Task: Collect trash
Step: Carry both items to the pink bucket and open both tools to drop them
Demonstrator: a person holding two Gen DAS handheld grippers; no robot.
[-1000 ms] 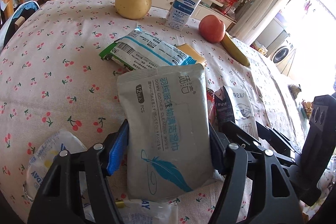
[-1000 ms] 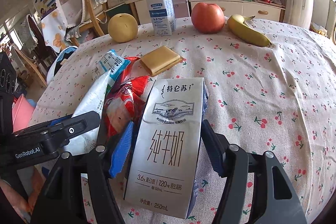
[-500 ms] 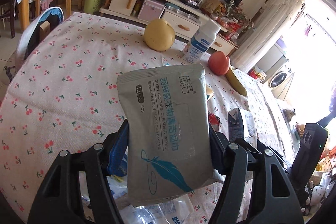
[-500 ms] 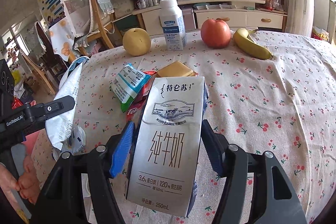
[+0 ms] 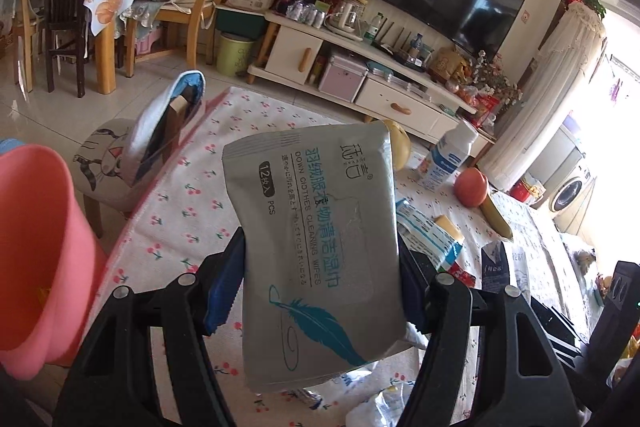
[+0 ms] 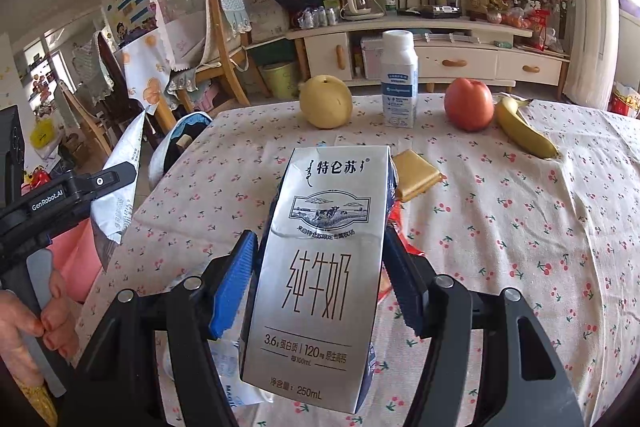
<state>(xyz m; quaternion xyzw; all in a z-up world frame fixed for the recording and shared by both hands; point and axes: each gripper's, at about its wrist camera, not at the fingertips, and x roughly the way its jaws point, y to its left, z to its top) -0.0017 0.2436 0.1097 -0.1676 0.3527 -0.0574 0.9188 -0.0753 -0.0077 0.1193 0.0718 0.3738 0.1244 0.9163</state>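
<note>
My left gripper (image 5: 316,291) is shut on a grey wet-wipes pack (image 5: 316,239) and holds it in the air above the table's left edge, beside a pink bin (image 5: 36,251). My right gripper (image 6: 316,287) is shut on a silver milk carton (image 6: 324,267) and holds it upright above the table. The left gripper and its pack (image 6: 120,187) also show at the left of the right wrist view. A blue-and-white wrapper (image 5: 428,231) and red wrappers (image 5: 460,273) lie on the cherry-print tablecloth (image 6: 520,227). Crumpled white wrappers (image 5: 360,391) lie below the left gripper.
A pear (image 6: 326,101), a white bottle (image 6: 398,79), an apple (image 6: 468,103), a banana (image 6: 524,133) and a yellow square packet (image 6: 416,175) sit at the table's far side. A stool with a bag (image 5: 132,155) stands left of the table. Chairs and a TV cabinet stand behind.
My left gripper has lifted the wipes pack off the table and swung left toward the pink bin. My right gripper has raised the milk carton a little.
</note>
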